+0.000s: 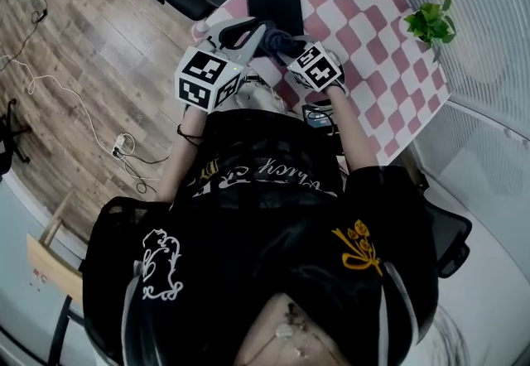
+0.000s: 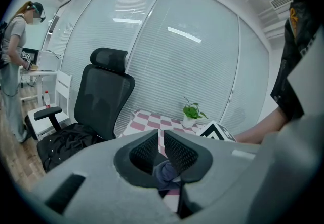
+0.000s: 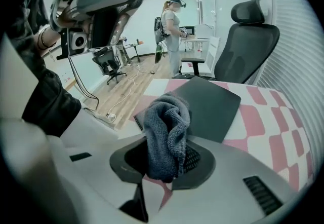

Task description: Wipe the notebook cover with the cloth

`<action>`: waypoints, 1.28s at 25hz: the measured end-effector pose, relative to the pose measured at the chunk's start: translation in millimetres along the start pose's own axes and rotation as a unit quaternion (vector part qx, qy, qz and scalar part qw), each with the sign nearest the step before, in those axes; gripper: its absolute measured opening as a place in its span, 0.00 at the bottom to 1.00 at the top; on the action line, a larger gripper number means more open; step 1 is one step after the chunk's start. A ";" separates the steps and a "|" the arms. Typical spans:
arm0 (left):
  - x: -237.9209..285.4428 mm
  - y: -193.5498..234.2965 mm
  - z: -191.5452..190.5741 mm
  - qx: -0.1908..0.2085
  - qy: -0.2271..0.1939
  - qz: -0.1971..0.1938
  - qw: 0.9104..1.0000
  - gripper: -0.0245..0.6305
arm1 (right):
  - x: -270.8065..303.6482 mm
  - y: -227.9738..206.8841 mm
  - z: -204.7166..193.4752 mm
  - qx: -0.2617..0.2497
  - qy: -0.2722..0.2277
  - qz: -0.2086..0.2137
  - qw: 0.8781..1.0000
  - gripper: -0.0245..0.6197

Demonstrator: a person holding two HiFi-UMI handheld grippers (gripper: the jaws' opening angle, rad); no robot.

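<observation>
The main risk, as I judge it, is the notebook sliding. It lies flat and unheld on the checked table, with 1 side close to the table edge. A hard stroke toward that edge could push it along or off instead of cleaning it.

The left tool is in no place to pin the notebook. It is raised above it and off to the side, its 2 jaws nearly together with only a slit between the tips, gripping nothing.

A second risk is the cloth. The right tool has its jaws closed on the lower part only, and most of the cloth stands up as a loose, folded lump. Dragged against the cover, it could roll over or pull out, and then a hard jaw could scrape the cover.

The notebook is closed, dark cover up, just beyond the right tool's tips. The cloth hangs over its near corner, and I cannot tell whether they touch. In the head view both tools sit at the notebook's near side.
</observation>
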State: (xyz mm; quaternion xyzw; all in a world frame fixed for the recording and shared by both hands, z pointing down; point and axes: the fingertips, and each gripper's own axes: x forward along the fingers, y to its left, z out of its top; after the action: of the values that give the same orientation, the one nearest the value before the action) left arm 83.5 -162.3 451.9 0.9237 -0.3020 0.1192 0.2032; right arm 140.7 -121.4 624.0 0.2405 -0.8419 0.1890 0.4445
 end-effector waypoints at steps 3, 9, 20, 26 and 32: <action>5.4 -6.6 0.8 0.004 0.003 -0.013 1.000 0.08 | -10.6 -13.9 -15.7 0.030 0.000 -0.017 0.999 0.16; 14.2 -17.5 1.5 0.012 0.008 -0.029 0.999 0.08 | -28.4 -34.8 -42.1 0.083 -0.006 -0.047 0.995 0.16; 3.5 -16.9 2.2 0.025 0.011 -0.029 0.999 0.08 | -37.3 -58.1 -77.2 0.185 0.006 -0.091 0.978 0.16; -10.3 -8.4 5.4 0.028 0.004 -0.027 0.999 0.08 | -50.8 -58.8 -58.5 0.201 -0.024 -0.120 0.972 0.16; -30.1 3.3 4.2 0.031 0.001 -0.027 0.999 0.08 | -84.8 -58.3 5.9 0.241 -0.146 -0.150 0.948 0.16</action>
State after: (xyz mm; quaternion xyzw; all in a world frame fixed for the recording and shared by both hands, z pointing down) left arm 58.1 -151.2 438.8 0.9372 -0.2730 0.1241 0.1779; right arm 211.6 -151.8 555.8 0.4895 -0.7807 0.2805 0.2689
